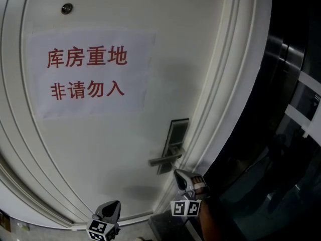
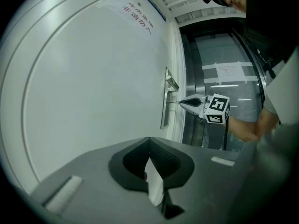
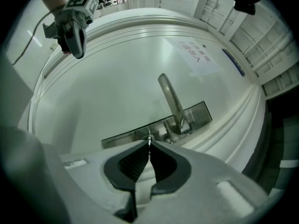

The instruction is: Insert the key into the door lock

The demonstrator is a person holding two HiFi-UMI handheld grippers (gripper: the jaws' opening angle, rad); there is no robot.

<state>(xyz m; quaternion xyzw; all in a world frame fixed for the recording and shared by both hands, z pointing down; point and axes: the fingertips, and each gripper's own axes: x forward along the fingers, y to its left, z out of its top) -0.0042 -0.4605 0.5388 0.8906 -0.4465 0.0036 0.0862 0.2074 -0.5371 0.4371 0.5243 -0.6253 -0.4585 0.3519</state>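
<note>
Metal key (image 3: 149,138) pinched in right gripper (image 3: 149,147), tip at the lock plate (image 3: 198,114).
Jaws clenched on the key. Its long axis runs level, straight at the plate below the handle (image 3: 170,97); keyhole probably just ahead, too small to confirm. Left gripper (image 2: 150,156), jaws together on nothing, hangs well apart.

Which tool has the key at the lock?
The right tool, pinching the key at the lock plate; the left tool hangs back.
</note>
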